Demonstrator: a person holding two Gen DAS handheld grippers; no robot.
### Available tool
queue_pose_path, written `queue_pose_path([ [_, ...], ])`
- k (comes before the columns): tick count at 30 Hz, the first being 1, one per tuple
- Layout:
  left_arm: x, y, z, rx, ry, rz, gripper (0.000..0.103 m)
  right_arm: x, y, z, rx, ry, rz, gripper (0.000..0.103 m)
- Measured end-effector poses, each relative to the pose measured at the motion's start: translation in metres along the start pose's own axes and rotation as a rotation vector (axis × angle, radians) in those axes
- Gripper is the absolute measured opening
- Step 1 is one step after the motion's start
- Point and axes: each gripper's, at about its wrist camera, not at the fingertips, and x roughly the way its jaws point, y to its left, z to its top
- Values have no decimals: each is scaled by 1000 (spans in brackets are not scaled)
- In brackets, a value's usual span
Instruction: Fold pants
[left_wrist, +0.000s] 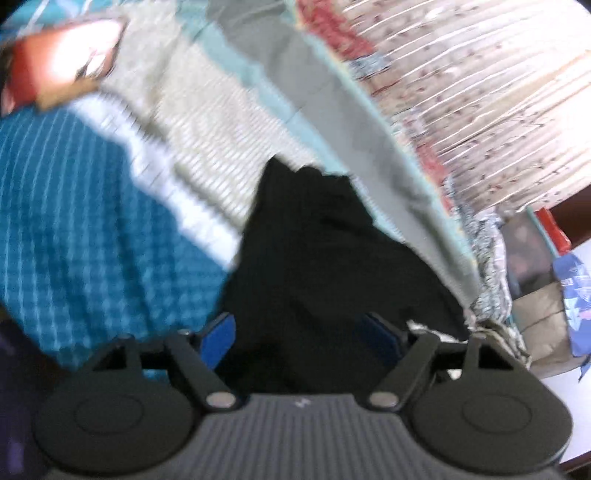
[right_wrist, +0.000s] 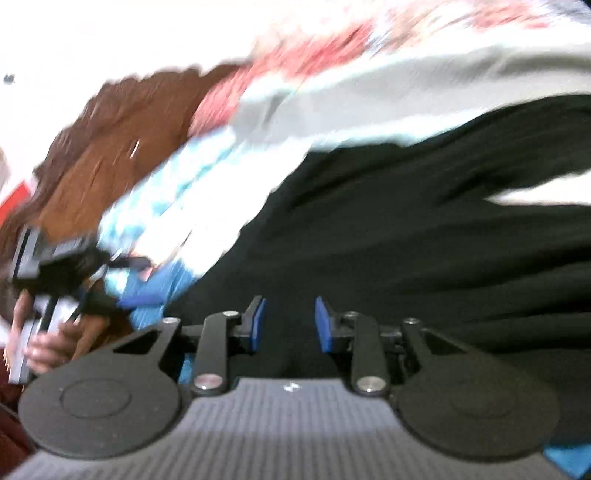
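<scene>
Nearest my left camera is the ribbed grey body of my left gripper (left_wrist: 297, 334), its blue pads spread wide with nothing pinched between them; the black pants (left_wrist: 321, 266) lie directly under and ahead of the gap. A small pale mark sits on the grey housing, but blur keeps me from reading it. The pants stretch away over a patchwork bedspread (left_wrist: 92, 221), blue checks to one side, a pale ribbed band (left_wrist: 207, 147) and a grey strip (left_wrist: 332, 122) beyond.

My right gripper (right_wrist: 289, 325) hangs released too, pads apart over the same pants (right_wrist: 424, 240), which spread dark across most of that view. A similar unreadable mark shows on its housing. In the right view, my left hand (right_wrist: 48, 343) grips the other tool's handle, with brown wood (right_wrist: 110, 147) behind it.

At the bed's far edge, the left view shows a blue printed bag (left_wrist: 574, 291); its print is too smeared to read and I cannot see what it holds.
</scene>
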Motion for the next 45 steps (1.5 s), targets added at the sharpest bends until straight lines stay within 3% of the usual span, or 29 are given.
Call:
queue_pose_path([
  [4, 21, -33, -2, 63, 36, -24, 78, -84, -67, -9, 107, -173, -232, 34],
  [12, 122, -88, -57, 182, 272, 31, 77, -274, -190, -66, 455, -597, -692, 35],
  [15, 145, -103, -77, 242, 327, 86, 77, -314, -228, -78, 539, -698, -814, 50],
  [16, 150, -105, -82, 257, 339, 104, 77, -325, -243, -82, 570, -724, -823, 54],
  [18, 154, -106, -89, 274, 349, 146, 77, -332, -263, -82, 608, -722, -818, 55],
  [23, 149, -110, -92, 277, 343, 192, 77, -311, -290, -65, 634, -668, -757, 53],
  [25, 145, -111, -94, 287, 343, 208, 76, -304, -286, -61, 632, -634, -736, 8],
  [26, 146, -113, -96, 297, 342, 216, 76, -305, -279, -58, 624, -636, -759, 8],
  [29, 144, -117, -101, 336, 343, 233, 76, -325, -251, -54, 494, -794, -837, 8],
  [30, 143, -117, -101, 347, 345, 235, 76, -329, -254, -52, 507, -808, -867, 8],
  [34, 143, -118, -101, 370, 354, 235, 77, -318, -276, -49, 572, -710, -942, 8],
  [39, 131, -110, -90, 325, 350, 190, 77, -321, -273, -46, 590, -721, -949, 8],
  [43, 119, -104, -78, 281, 301, 178, 77, -322, -266, -44, 577, -697, -973, 9],
  [45, 105, -97, -67, 255, 259, 173, 78, -322, -267, -42, 583, -667, -998, 16],
])
